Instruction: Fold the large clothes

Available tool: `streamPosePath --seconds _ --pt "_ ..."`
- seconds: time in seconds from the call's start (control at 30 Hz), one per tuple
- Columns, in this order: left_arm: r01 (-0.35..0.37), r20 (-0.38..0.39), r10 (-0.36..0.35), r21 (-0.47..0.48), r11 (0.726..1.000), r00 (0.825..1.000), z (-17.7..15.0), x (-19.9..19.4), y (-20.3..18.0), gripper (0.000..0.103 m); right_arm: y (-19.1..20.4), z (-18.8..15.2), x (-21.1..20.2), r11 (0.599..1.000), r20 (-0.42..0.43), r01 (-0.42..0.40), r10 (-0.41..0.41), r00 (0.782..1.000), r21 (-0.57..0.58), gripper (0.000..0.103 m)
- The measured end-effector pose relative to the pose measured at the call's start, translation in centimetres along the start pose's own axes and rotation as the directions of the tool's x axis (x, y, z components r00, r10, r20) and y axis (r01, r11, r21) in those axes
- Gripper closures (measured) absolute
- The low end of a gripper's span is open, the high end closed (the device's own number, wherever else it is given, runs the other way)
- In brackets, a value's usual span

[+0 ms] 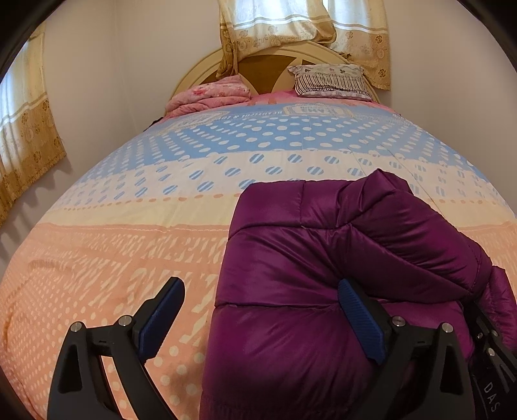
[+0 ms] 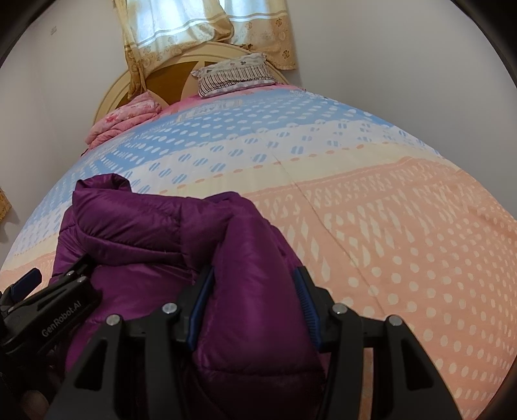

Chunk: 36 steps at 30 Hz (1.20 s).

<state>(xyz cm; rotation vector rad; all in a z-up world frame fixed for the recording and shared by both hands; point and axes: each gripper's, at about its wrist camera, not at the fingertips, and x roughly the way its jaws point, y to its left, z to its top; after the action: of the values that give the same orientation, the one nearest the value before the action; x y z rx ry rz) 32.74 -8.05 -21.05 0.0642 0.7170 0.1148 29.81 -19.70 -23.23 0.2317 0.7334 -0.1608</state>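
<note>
A purple puffer jacket [image 1: 307,274] lies bunched on the bed's patterned quilt [image 1: 129,226]. My left gripper [image 1: 261,310] is open, its right finger resting on the jacket's left part and its left finger over the quilt. In the right wrist view my right gripper [image 2: 252,300] is shut on a thick fold of the jacket [image 2: 248,258], probably a sleeve. The left gripper [image 2: 48,307] shows at the left edge of that view, and the right gripper [image 1: 491,339] shows at the right edge of the left wrist view.
A striped pillow [image 1: 329,80] and a folded pink blanket [image 1: 210,97] lie at the headboard [image 1: 258,64]. Curtains [image 1: 307,26] hang behind it. Walls flank both sides of the bed. Bare quilt spreads left and far of the jacket.
</note>
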Motion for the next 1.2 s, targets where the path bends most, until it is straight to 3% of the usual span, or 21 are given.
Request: streamPosePath --seconds 0.6,1.2 --pt "0.005 -0.035 -0.005 0.0 1.0 0.999 -0.1 0.8 -0.1 0.006 0.3 -0.2 0.9 1.0 -0.026 0.012 -0.013 1.0 -0.015 0.048" --pt "0.002 -0.094 -0.003 -0.005 1.0 0.996 0.1 2.4 -0.3 0.004 0.4 0.1 2.9 0.999 -0.104 0.023 -0.027 0.994 -0.038 0.044"
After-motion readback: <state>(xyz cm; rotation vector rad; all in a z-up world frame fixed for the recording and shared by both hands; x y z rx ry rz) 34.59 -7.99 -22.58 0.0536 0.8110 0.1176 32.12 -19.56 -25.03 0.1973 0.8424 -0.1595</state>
